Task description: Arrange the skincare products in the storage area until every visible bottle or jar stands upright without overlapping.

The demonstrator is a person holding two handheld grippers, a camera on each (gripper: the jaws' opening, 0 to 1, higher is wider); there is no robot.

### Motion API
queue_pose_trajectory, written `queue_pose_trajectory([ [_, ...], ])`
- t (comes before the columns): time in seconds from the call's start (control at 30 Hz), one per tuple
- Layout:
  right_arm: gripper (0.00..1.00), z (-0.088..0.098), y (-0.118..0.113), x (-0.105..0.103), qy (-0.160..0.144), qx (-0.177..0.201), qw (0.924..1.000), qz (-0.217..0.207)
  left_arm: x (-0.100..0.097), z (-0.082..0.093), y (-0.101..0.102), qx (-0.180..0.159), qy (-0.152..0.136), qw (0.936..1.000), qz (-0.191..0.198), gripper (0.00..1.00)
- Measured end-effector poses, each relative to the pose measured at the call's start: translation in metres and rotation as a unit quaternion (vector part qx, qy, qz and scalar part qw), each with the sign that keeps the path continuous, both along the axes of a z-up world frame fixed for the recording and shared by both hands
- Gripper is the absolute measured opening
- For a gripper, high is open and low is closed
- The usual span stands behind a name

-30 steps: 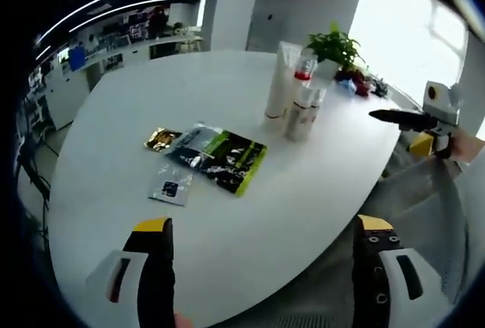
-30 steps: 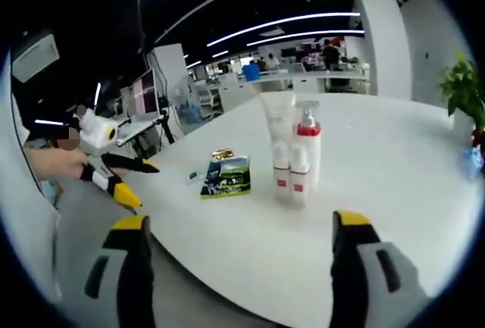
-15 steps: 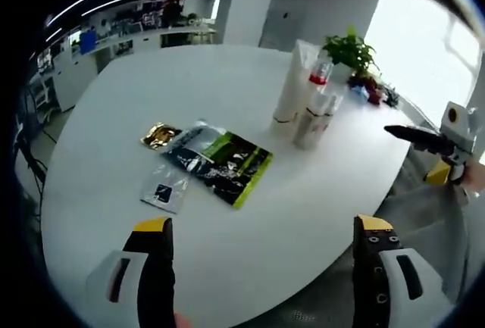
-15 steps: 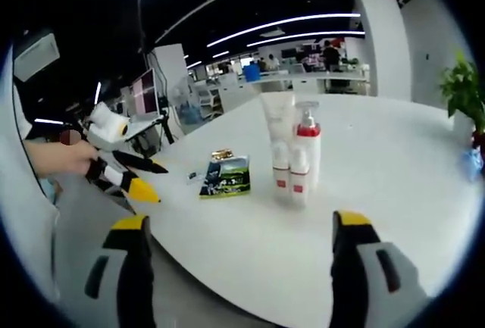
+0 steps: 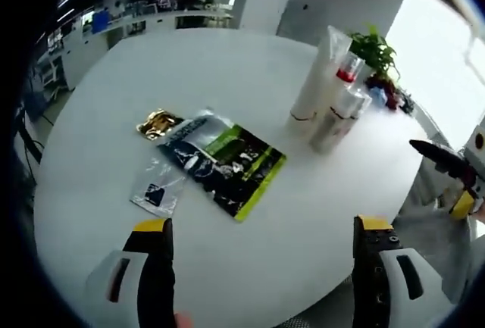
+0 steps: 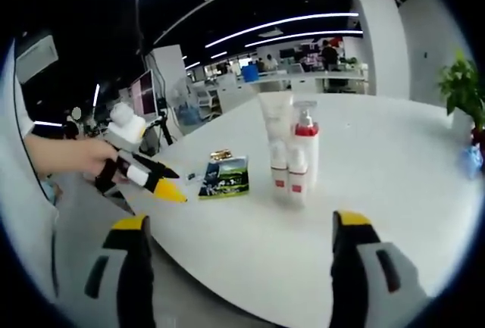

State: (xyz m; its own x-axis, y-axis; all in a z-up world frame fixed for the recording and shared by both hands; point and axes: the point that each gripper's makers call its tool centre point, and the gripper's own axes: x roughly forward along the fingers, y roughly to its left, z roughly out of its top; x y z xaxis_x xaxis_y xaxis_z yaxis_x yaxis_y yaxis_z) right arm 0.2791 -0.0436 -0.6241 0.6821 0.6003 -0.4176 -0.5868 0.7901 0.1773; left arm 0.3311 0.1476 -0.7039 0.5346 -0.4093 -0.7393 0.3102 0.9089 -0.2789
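— While both grippers hang over the near edge of the white table (image 5: 227, 267), where do the bottles stand?

— Far side, upright and packed together: a tall white tube (image 5: 317, 85), a pump bottle (image 6: 306, 146) with a red collar, and two smaller bottles (image 6: 289, 176) touching in front of it. A potted plant (image 5: 377, 49) sits behind them.

— And the flat things?

— A dark packet with a green edge (image 5: 226, 160) lies flat mid-table, a gold sachet (image 5: 158, 123) just beside it, a clear sachet (image 5: 156, 190) nearer the edge (none touching the bottles).

— The grippers?

— Left gripper (image 5: 261, 267): jaws wide apart, nothing between them. Right gripper (image 6: 241, 263): the same — spread and empty.
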Motion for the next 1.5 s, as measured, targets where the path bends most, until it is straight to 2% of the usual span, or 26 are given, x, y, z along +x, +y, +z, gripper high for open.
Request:
queue_pose_trajectory([
  [0.17,1.0,-0.001,0.0,0.0,0.004,0.001,1.0,-0.002,0.005,-0.007,-0.004,0.025,0.017,0.9995,-0.006,0.97],
  [0.33,1.0,-0.002,-0.002,0.001,0.008,0.004,0.9999,-0.008,0.016,-0.01,-0.015,0.017,0.031,0.9994,0.0,0.97],
  [0.5,1.0,-0.002,-0.004,0.003,0.01,0.007,0.9998,-0.015,0.028,-0.018,-0.026,0.003,0.058,0.9978,0.033,0.97],
  [0.7,1.0,-0.002,-0.008,0.004,0.015,0.012,0.9995,-0.026,0.044,-0.022,-0.028,0.017,0.063,0.996,0.061,0.97],
  [0.73,1.0,-0.002,-0.008,0.004,0.015,0.012,0.9995,-0.026,0.047,-0.022,-0.024,0.028,0.066,0.9943,0.078,0.97],
  [0.83,1.0,-0.004,-0.008,0.005,0.018,0.01,0.9994,-0.028,0.056,-0.023,-0.025,0.032,0.061,0.9929,0.097,0.97],
  [0.87,1.0,-0.004,-0.008,0.005,0.019,0.01,0.9994,-0.028,0.058,-0.025,-0.026,0.034,0.068,0.9916,0.105,0.97],
  [1.0,1.0,-0.006,-0.009,0.005,0.023,0.009,0.9992,-0.031,0.062,-0.032,-0.029,0.025,0.083,0.9866,0.138,0.97],
  [1.03,1.0,-0.006,-0.01,0.005,0.023,0.01,0.9992,-0.032,0.066,-0.031,-0.026,0.035,0.073,0.9862,0.145,0.97],
  [1.27,1.0,-0.007,-0.011,0.006,0.027,0.01,0.9989,-0.038,0.08,-0.033,-0.029,0.042,0.07,0.9814,0.174,0.97],
  [1.33,1.0,-0.007,-0.011,0.006,0.028,0.01,0.9988,-0.039,0.086,-0.034,-0.022,0.051,0.064,0.9751,0.206,0.97],
  [1.5,1.0,-0.008,-0.013,0.007,0.03,0.01,0.9986,-0.042,0.094,-0.041,-0.017,0.093,0.046,0.9747,0.198,0.97],
])
